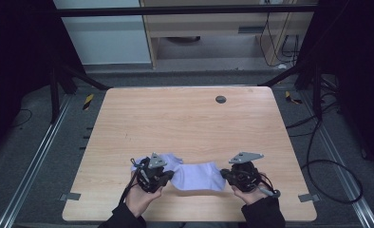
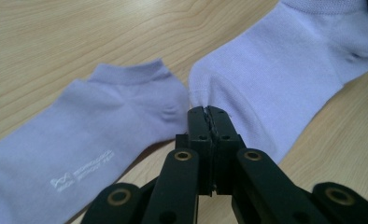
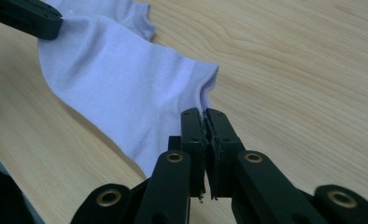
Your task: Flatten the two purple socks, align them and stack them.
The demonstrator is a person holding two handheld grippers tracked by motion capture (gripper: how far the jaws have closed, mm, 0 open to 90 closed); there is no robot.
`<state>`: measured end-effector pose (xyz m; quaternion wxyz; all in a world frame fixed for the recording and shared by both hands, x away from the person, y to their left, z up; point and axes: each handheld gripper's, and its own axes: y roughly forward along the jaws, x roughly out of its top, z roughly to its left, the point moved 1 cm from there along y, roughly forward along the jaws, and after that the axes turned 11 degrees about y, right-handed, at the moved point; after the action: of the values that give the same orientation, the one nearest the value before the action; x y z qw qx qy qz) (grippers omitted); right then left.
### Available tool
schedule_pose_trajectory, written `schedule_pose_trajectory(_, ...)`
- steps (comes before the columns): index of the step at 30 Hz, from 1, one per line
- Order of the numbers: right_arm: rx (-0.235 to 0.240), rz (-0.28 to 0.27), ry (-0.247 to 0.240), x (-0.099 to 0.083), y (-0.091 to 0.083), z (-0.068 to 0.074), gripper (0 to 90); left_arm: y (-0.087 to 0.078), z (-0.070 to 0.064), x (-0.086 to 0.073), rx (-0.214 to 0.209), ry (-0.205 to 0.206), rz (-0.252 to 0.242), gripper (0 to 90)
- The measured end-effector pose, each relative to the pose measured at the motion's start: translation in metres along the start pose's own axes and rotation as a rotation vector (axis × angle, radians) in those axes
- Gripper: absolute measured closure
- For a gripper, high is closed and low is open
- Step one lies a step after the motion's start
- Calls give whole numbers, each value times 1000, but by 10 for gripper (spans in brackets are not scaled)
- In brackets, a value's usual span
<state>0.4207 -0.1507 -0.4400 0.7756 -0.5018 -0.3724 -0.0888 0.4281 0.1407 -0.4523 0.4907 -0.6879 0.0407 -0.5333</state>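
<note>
Sock [image 1: 198, 175] stretched between left tongs [image 1: 168, 176], right tongs [image 1: 224, 175]

In the high view, the left claw [image 1: 168, 175] covers the near end of the held sock [image 1: 199, 175], and a second sock [image 1: 168, 159] is mostly hidden behind it. In the left gripper view, this second sock [image 2: 79, 140] runs off the left edge, and its small white print [image 2: 81, 173] is too blurred to read. The person's forearms are cut by the bottom edge.
</note>
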Motion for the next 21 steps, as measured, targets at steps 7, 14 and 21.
schedule_pose_trajectory(7, 20, 26, -17, -3, 10, 16, 871, -7, 2, -19, 4, -9, 19, 889)
schedule_pose_trajectory(14, 36, 60, -33, -10, 24, 27, 870, -7, 2, -36, -9, -33, 48, 888)
schedule_pose_trajectory(21, 39, 91, -27, -16, 35, 26, 869, 2, 3, -43, -4, -25, 86, 887)
